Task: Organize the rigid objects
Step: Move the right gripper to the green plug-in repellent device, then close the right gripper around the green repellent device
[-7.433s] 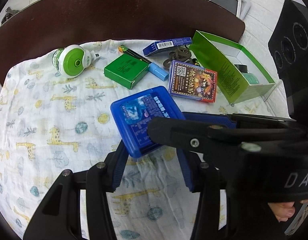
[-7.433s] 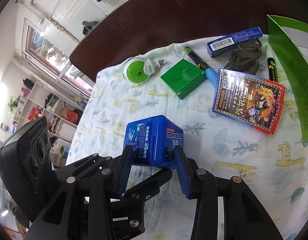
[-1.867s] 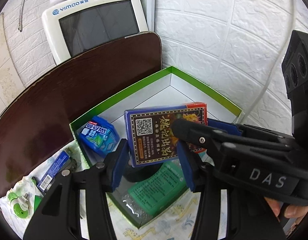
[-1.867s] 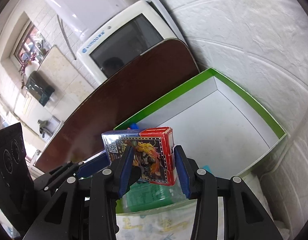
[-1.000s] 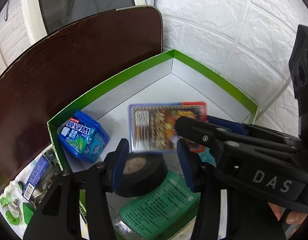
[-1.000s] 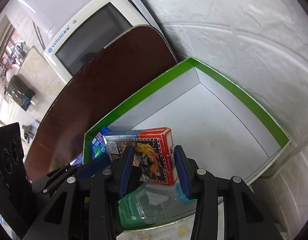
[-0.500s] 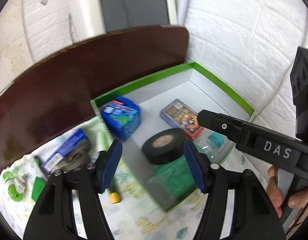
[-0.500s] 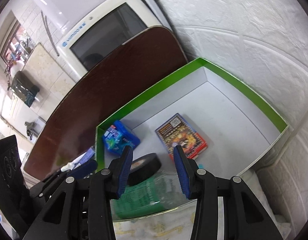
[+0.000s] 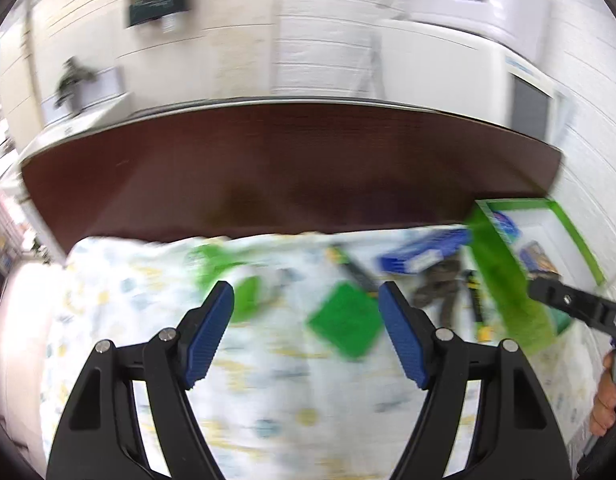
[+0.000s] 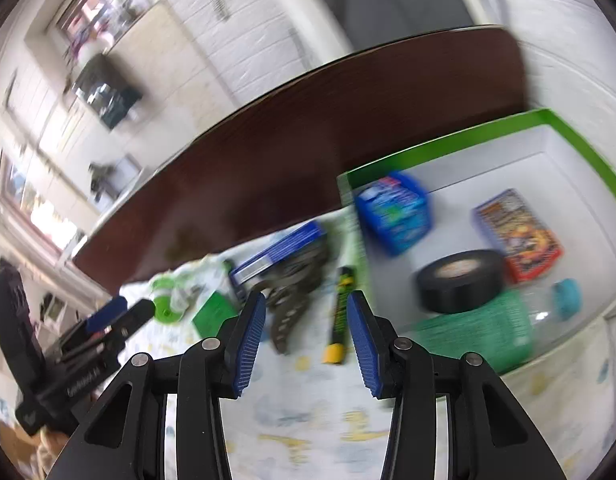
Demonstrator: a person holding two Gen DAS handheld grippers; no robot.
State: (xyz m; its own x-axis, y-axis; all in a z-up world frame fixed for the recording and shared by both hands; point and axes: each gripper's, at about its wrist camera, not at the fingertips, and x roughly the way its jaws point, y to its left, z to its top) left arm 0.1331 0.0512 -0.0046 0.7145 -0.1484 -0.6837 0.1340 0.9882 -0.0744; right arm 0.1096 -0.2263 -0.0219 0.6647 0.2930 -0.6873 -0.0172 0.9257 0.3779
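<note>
My left gripper [image 9: 306,320] hangs over the patterned cloth [image 9: 268,400] with its blue pads spread wide and nothing between them; the small green box [image 9: 344,324] lies on the cloth just beyond the gap, nearer my right-hand pad, and a blurred round green gadget [image 9: 228,276] sits further off toward the left pad. My right gripper [image 10: 306,332] is likewise parted and empty, raised above the cloth, with the yellow-tipped marker [image 10: 338,320] lying just past the gap and the dark straps [image 10: 292,292] and long blue box [image 10: 280,254] beyond the left pad. Off to my right stands the green-rimmed box [image 10: 448,148], and inside it lie the blue mint tin [image 10: 394,212], the card pack [image 10: 516,232], the black tape roll [image 10: 460,280] and a bottle with a green label [image 10: 488,330], all well apart from my fingers. Both views are smeared with motion blur.
</note>
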